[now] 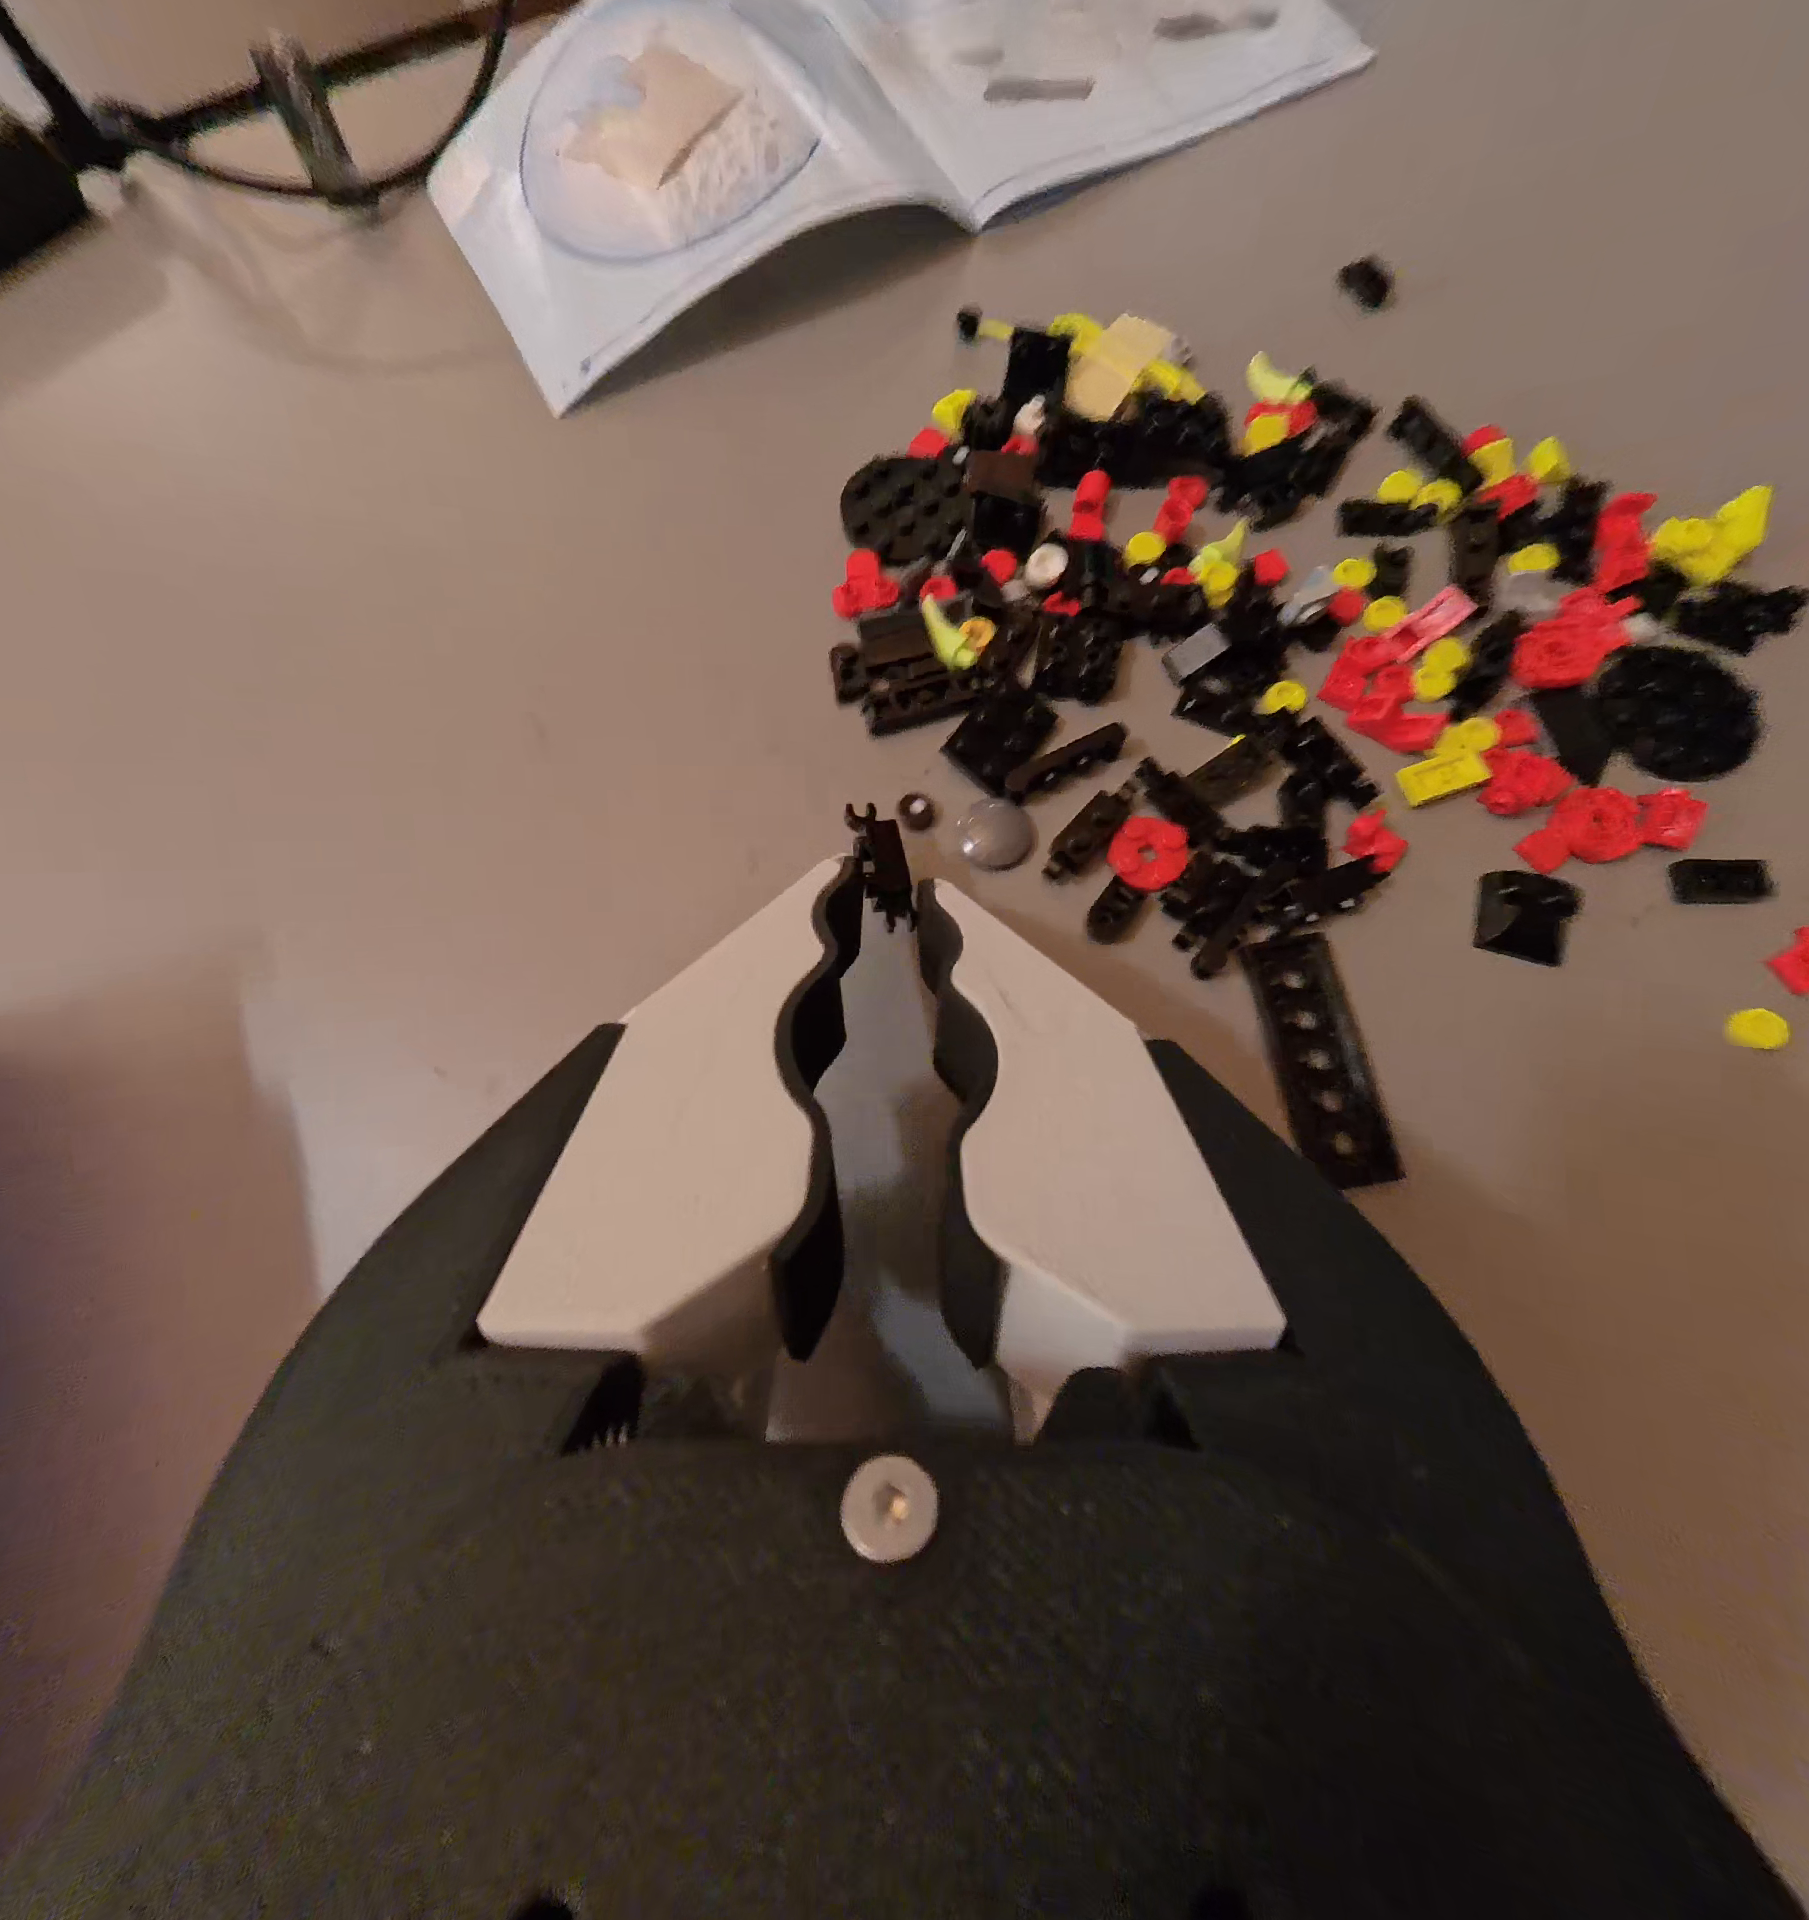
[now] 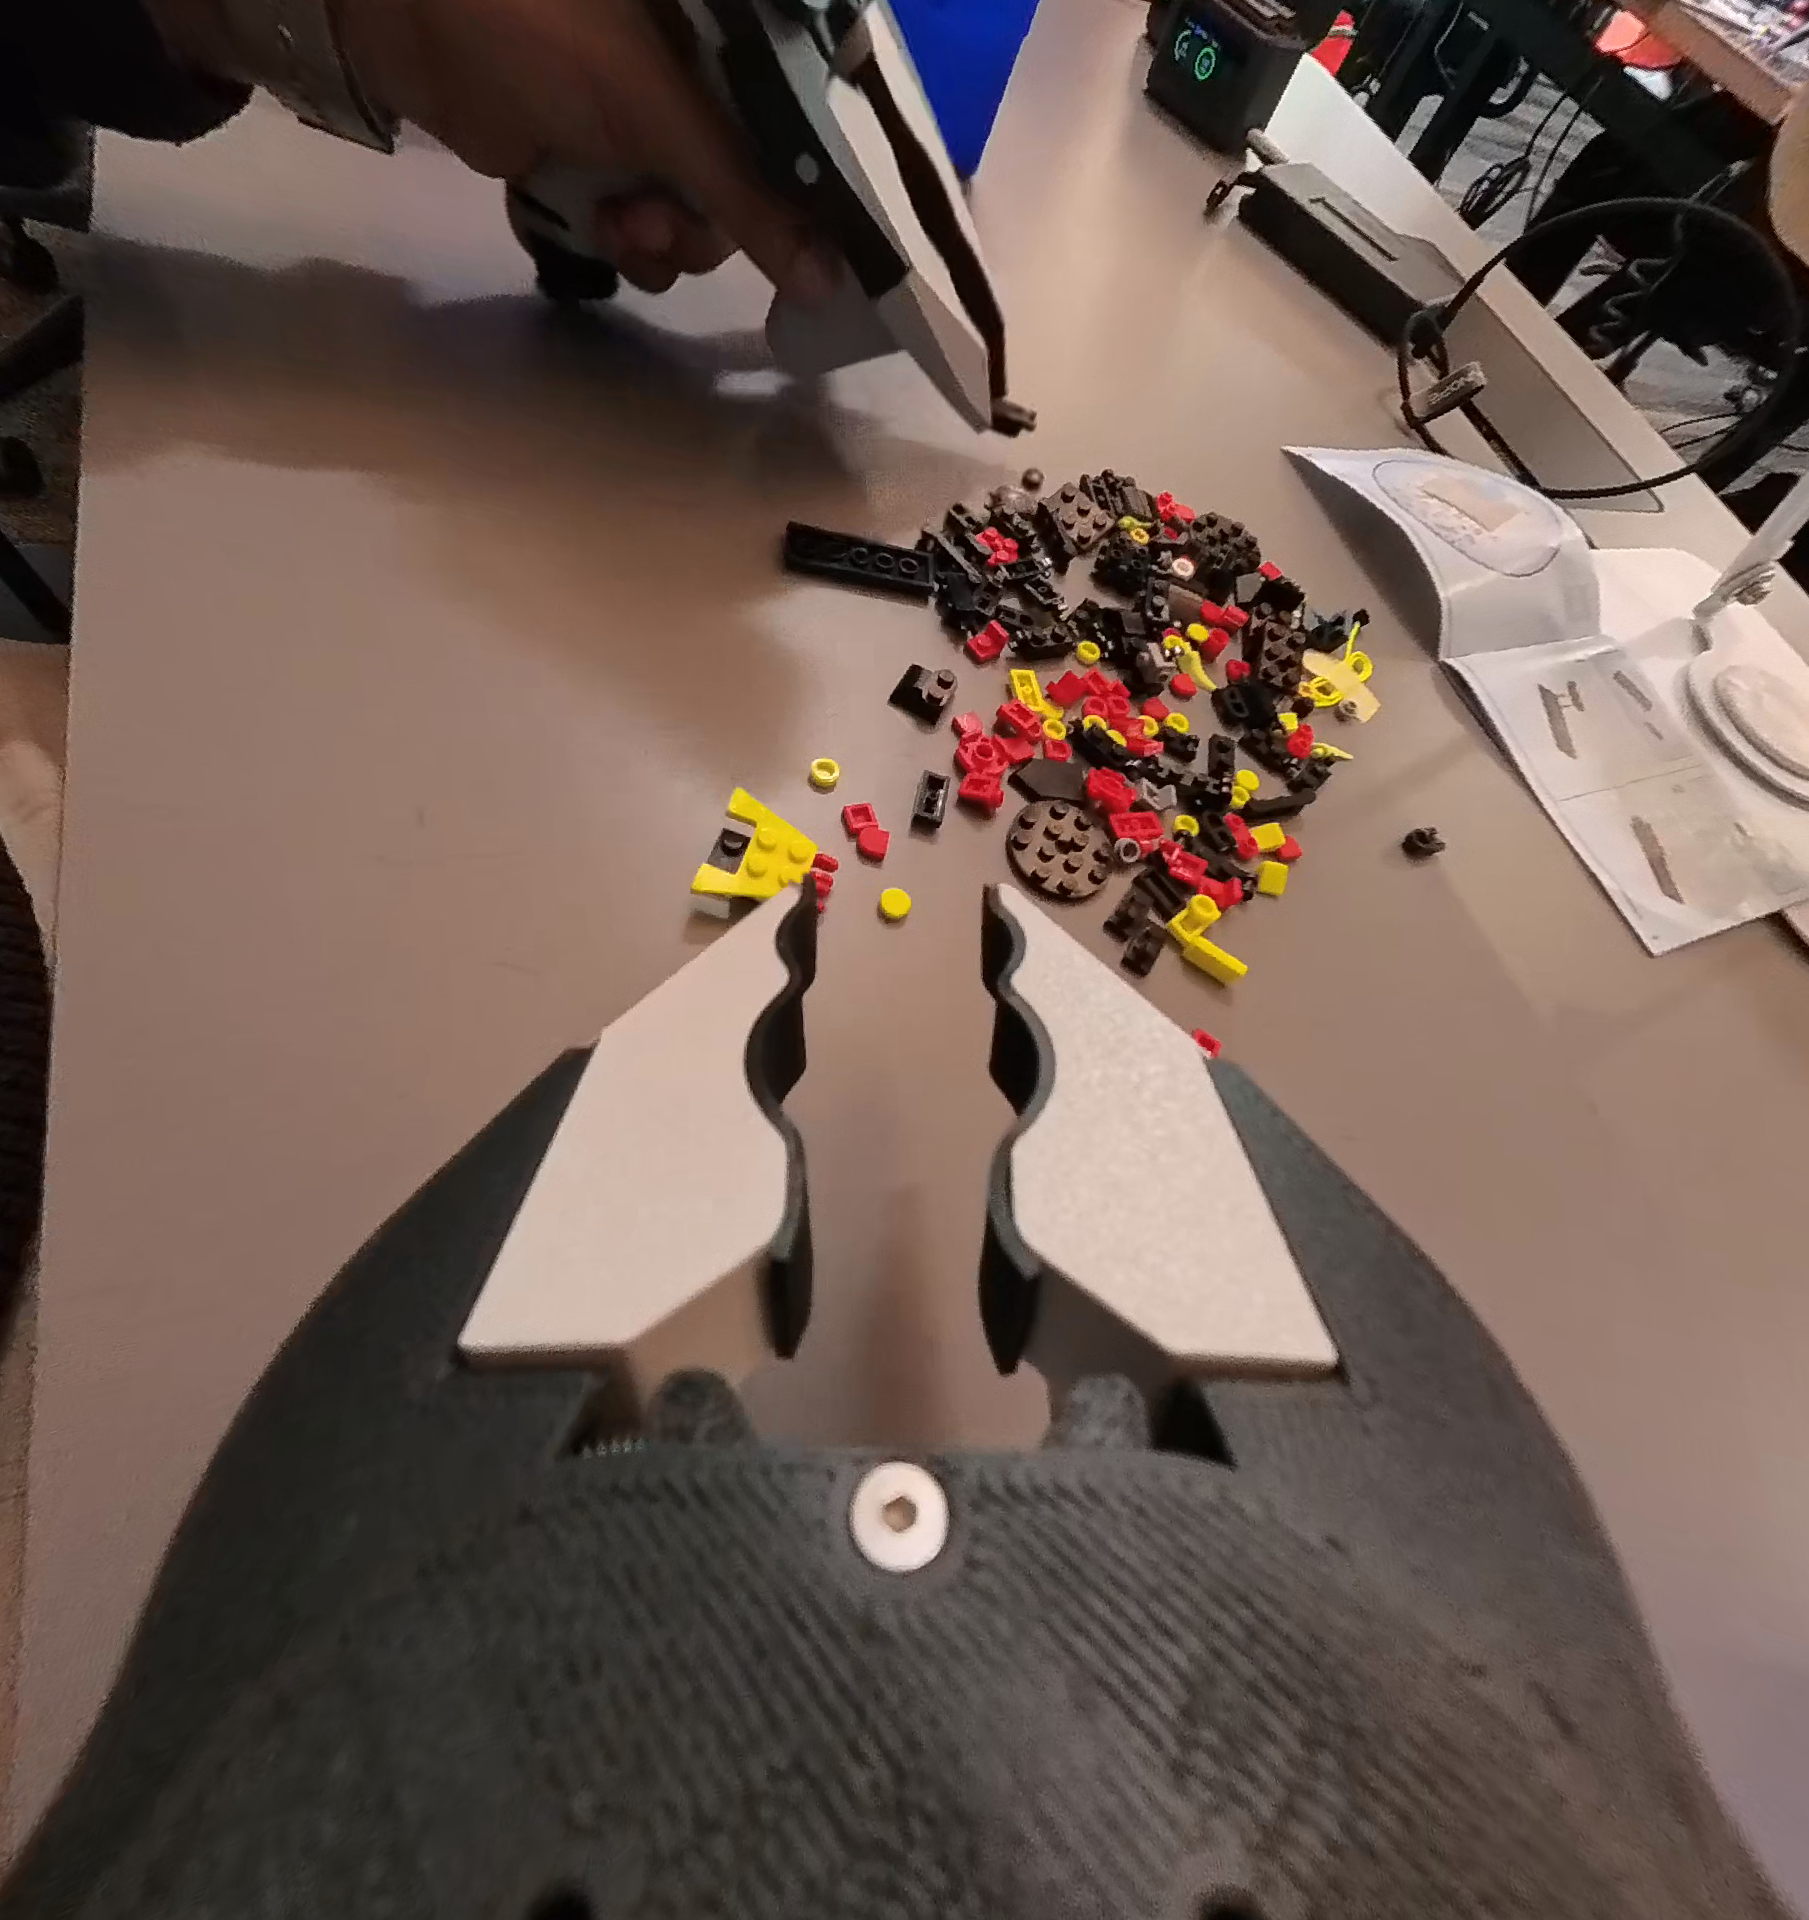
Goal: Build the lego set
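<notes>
Left wrist view: left gripper (image 1: 887, 883) with its two fingers drawn together on a small black clip piece (image 1: 876, 854), pinched at the very tips, part of it poking out beyond them above the grey table (image 1: 464, 675). Lego pile (image 1: 1326, 644) lies ahead and to the right of the tips — black, red and yellow-green parts, loosely scattered, somewhat blurred. Near the tips, on the table: a small dark round stud (image 1: 918, 810) and a grey dome piece (image 1: 993, 831), side by side. A long black plate with holes (image 1: 1315, 1060) lies at the near edge of the pile. Open instruction booklet (image 1: 879, 156) beyond the pile; black cables (image 1: 256, 166) at far left. Right wrist view: right gripper (image 2: 898, 904) with fingers well apart, nothing between them, low over the table and pointed at the near side of the pile. A yellow wedge plate (image 2: 760, 857) sits just beside the left fingertip; a yellow round tile (image 2: 894, 903) lies on the table between the two tips. A round dark plate (image 2: 1061, 847) rests at the pile's near edge — other parts crowd around it. The left gripper shows across the pile, angled down, carried in a person's hand (image 2: 609, 156), the small dark piece visible at its tip. Booklet at right, a dark box with a lit screen (image 2: 1217, 62) at the far table edge.
</notes>
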A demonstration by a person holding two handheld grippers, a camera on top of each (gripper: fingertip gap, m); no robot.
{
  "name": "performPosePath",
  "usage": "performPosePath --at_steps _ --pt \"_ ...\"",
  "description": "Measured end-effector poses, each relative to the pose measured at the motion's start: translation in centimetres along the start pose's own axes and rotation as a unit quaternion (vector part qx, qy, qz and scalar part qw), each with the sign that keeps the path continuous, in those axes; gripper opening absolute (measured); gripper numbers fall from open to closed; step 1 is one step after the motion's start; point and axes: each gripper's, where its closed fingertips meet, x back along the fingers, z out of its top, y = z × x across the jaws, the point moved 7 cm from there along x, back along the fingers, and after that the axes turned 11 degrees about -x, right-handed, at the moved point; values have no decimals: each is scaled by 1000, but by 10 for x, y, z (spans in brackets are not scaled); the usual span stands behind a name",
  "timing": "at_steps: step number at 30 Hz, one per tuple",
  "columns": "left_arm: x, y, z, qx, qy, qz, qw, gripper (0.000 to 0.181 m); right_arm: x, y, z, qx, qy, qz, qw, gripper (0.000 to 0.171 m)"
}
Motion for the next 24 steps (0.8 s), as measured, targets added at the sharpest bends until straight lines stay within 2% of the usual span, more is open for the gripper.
performPosePath --at_steps 6,10,13,16,20,24 --pt "26 34 31 -47 141 -80 986 5 5 7 5 -25 25 -14 999 30" --pt "50 88 46 -180 233 -165 941 5 13 5 17 -116 86 43 989 33" --pt "50 126 44 -251 227 -209 917 5 17 3 20 -207 79 137 966 36" --pt "49 154 40 -278 214 -263 899 5 13 4 15 -278 63 180 941 35" --pt "55 166 44 -276 235 -287 887 5 5 6 4 -345 38 220 912 40" --pt "58 169 43 -280 236 -303 880 5 1 -2 4 -421 43 308 852 33"
